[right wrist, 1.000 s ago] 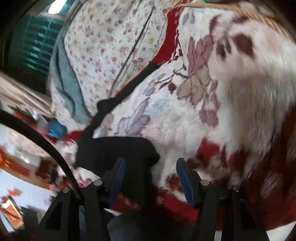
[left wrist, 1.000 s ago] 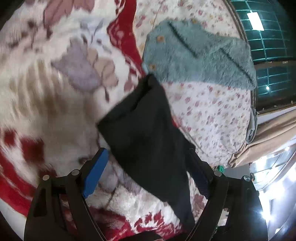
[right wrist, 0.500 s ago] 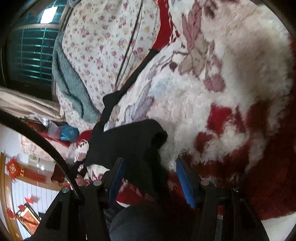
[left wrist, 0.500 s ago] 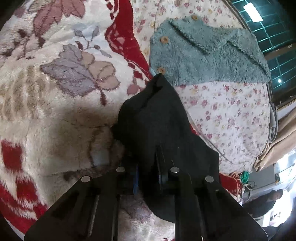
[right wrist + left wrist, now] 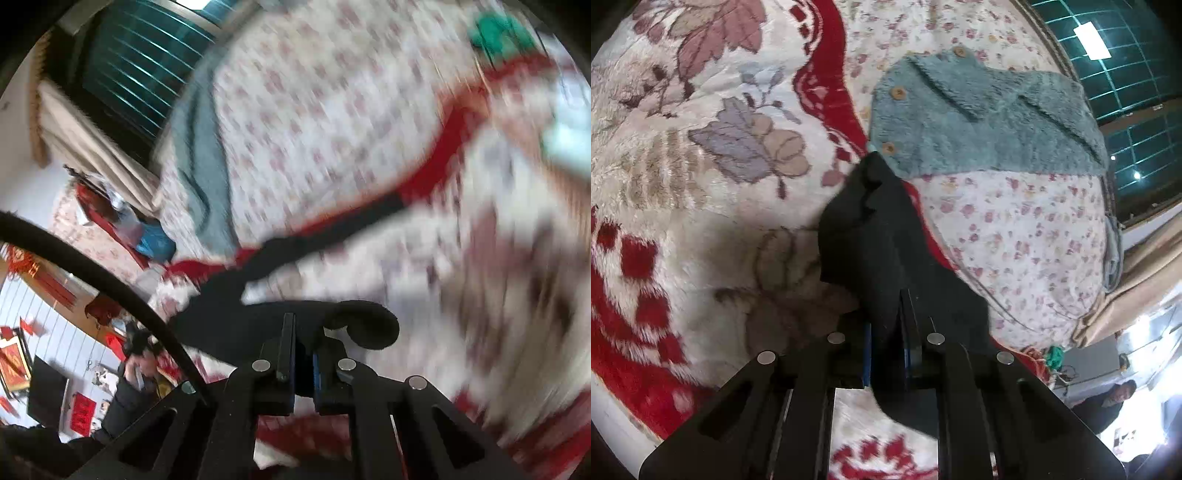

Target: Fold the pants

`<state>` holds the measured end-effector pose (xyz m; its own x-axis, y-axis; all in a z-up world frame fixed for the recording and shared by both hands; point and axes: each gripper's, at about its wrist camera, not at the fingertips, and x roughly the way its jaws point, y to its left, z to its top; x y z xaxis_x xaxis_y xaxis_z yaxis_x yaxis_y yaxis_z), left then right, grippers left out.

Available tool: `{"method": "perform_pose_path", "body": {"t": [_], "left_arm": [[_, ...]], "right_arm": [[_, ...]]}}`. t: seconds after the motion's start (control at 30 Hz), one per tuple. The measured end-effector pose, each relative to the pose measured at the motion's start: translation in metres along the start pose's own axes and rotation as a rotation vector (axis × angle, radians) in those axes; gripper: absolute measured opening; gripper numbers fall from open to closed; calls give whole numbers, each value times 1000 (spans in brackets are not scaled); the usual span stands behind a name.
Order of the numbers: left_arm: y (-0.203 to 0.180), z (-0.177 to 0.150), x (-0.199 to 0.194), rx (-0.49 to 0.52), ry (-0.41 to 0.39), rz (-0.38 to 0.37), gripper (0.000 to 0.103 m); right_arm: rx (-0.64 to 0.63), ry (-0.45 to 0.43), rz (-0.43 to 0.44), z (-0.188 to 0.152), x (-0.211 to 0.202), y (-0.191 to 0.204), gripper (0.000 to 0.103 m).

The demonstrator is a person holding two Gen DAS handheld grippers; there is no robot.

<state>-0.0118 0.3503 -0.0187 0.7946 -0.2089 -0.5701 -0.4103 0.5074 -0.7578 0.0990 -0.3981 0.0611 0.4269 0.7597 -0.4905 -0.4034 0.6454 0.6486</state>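
The black pants (image 5: 864, 229) lie bunched on a fluffy red and white floral blanket (image 5: 683, 221). In the left wrist view my left gripper (image 5: 886, 321) has its jaws closing on a fold of the black cloth, which fills the narrow gap between the blue pads. In the blurred right wrist view my right gripper (image 5: 303, 332) is also closing, pinching an edge of the pants (image 5: 229, 328). A rolled end curls up beside the right finger, and a thin dark strip of the pants stretches away toward the far right.
A teal fleece garment with wooden buttons (image 5: 979, 122) lies on a small-flowered sheet (image 5: 1015, 229) beyond the pants. A dark window and beige curtains sit behind. A person (image 5: 136, 373) stands in the room to the side. A black cable (image 5: 92, 273) arcs across the right wrist view.
Both grippers went from wide open to pinched on the black cloth, the left first. The right one has since lifted and rolled, blurring its view; the left has risen slightly with its fold.
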Motion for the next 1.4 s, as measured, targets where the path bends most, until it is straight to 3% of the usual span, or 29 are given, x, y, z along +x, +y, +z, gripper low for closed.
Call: {"method": "perform_pose_path", "body": {"t": [0.13, 0.23, 0.33, 0.43, 0.6, 0.67, 0.73, 0.77, 0.8, 0.83, 0.9, 0.97, 1.1, 1.2, 1.27, 1.33, 1.4], "left_arm": [[-4, -11, -18, 4, 19, -21, 11], [22, -27, -22, -33, 76, 9, 10], [54, -43, -14, -79, 115, 74, 10], [62, -48, -18, -81, 86, 53, 10], [49, -47, -22, -31, 48, 88, 11], [51, -47, -19, -27, 58, 114, 16], [56, -46, -21, -23, 42, 141, 38], [61, -44, -24, -29, 20, 140, 38], [65, -43, -28, -34, 7, 138, 40], [68, -41, -33, -45, -25, 152, 41], [72, -38, -46, -63, -105, 197, 41], [73, -33, -64, -91, -202, 206, 41], [59, -24, -88, -76, -293, 176, 41], [38, -21, -90, -25, -302, 120, 43], [23, -24, -81, 13, -286, 75, 50], [7, -30, -61, 40, -255, 45, 51], [-3, -35, -44, 44, -213, 28, 51]], "right_arm": [[-74, 11, -18, 20, -9, 9, 6], [9, 172, -93, -11, 21, -42, 6], [128, 346, -201, -64, 62, -97, 6], [120, 322, -202, -74, 69, -93, 6], [94, 356, -306, -70, 65, -81, 13], [57, 349, -416, -62, 54, -74, 15], [-20, 300, -540, -41, 44, -61, 25], [-59, 255, -570, -24, 40, -51, 27], [-56, 214, -544, -10, 37, -45, 33], [-15, 169, -482, 7, 34, -45, 45], [116, 89, -343, 33, 41, -52, 57], [302, 15, -163, 58, 68, -71, 57], [639, -33, 24, 75, 149, -128, 57], [737, -37, 42, 73, 195, -154, 55], [733, -31, 2, 71, 211, -161, 55], [722, -41, -26, 73, 221, -168, 46], [701, -72, 5, 77, 231, -171, 46]]}}
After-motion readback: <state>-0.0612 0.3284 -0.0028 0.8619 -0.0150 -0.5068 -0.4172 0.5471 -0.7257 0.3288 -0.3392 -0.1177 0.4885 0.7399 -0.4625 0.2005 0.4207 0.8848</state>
